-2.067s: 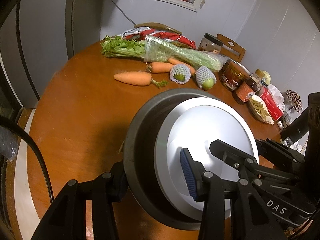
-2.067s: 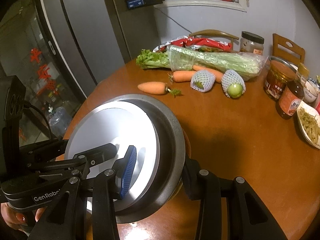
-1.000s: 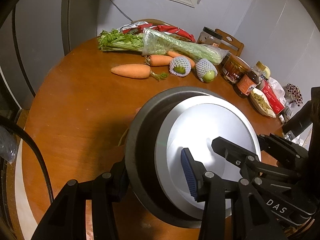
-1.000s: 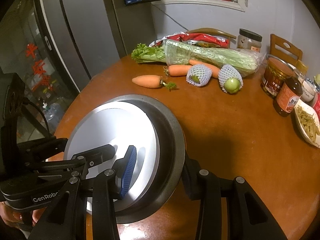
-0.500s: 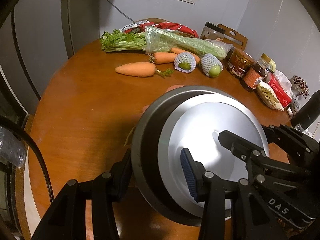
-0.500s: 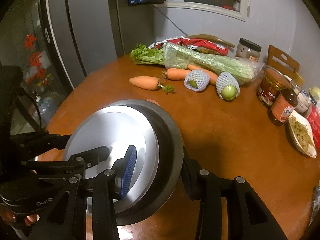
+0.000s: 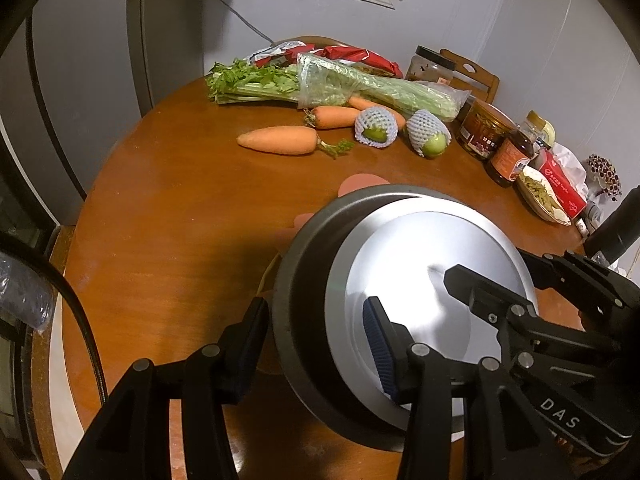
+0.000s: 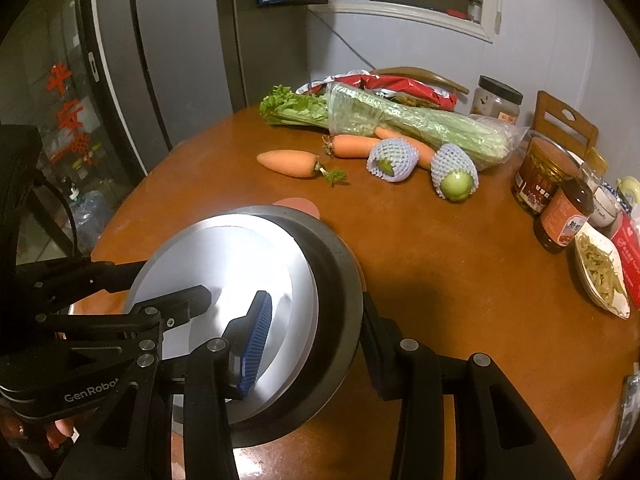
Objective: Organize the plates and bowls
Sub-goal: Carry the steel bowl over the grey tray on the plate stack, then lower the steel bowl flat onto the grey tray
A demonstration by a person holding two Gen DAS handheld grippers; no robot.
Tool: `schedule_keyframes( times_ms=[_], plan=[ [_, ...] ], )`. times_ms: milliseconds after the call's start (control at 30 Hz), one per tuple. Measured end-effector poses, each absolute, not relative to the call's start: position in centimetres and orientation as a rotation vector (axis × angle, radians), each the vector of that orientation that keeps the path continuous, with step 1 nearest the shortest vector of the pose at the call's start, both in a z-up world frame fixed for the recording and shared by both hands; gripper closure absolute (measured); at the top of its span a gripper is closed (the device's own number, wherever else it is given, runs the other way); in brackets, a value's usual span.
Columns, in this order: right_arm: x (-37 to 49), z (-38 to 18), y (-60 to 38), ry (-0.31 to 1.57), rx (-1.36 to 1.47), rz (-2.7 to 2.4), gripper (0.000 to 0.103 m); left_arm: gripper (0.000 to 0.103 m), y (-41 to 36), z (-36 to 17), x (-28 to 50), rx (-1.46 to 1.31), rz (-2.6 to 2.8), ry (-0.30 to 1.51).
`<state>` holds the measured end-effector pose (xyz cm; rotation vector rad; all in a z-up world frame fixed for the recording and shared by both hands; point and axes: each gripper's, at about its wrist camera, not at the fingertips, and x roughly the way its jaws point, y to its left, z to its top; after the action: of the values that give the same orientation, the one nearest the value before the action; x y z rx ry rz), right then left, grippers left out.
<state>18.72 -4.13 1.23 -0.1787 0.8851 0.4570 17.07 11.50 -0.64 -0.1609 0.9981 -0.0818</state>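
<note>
A dark grey bowl [image 7: 304, 280] holds a silver metal plate [image 7: 420, 264] inside it. My left gripper [image 7: 316, 344] is shut on the bowl's left rim, one blue pad inside and one outside. My right gripper [image 8: 316, 328] is shut on the bowl's right rim [image 8: 340, 280], with the plate [image 8: 224, 256] showing inside. Both hold the stack tilted above the round wooden table [image 7: 160, 208]. Orange-pink dishes [image 7: 360, 182] peek out from under the bowl's far side.
At the table's far side lie carrots [image 7: 280, 140], celery in a bag [image 7: 360, 84], netted fruits [image 7: 376, 128], jars and a sauce bottle [image 7: 512, 156], and a dish of food [image 8: 600, 272]. A fridge [image 8: 140, 60] stands left.
The bowl and plate stack has moved a little right and away with both grippers holding it. The orange-pink dishes have come into view beneath its far edge.
</note>
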Motion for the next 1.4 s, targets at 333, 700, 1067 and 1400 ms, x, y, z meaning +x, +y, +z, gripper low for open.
schedule_keyframes(
  times_ms=[333,700,1067,1400],
  plan=[
    [18.5,1.4,-3.9,0.873,-0.213,0.436,0.056,0.053,11.5,-0.6,17.0,-0.164,-0.085,0.999],
    [18.2,2.2,-4.0,0.840,-0.221,0.434,0.052,0.050,11.6,0.0,16.6,-0.171,-0.083,0.979],
    [17.9,2.8,-4.6,0.824,-0.208,0.430,0.049,0.048,11.6,0.7,16.0,-0.171,-0.075,0.956],
    [16.8,4.0,-5.0,0.791,-0.199,0.421,0.047,0.047,11.4,2.1,14.5,-0.165,-0.066,0.907]
  ],
)
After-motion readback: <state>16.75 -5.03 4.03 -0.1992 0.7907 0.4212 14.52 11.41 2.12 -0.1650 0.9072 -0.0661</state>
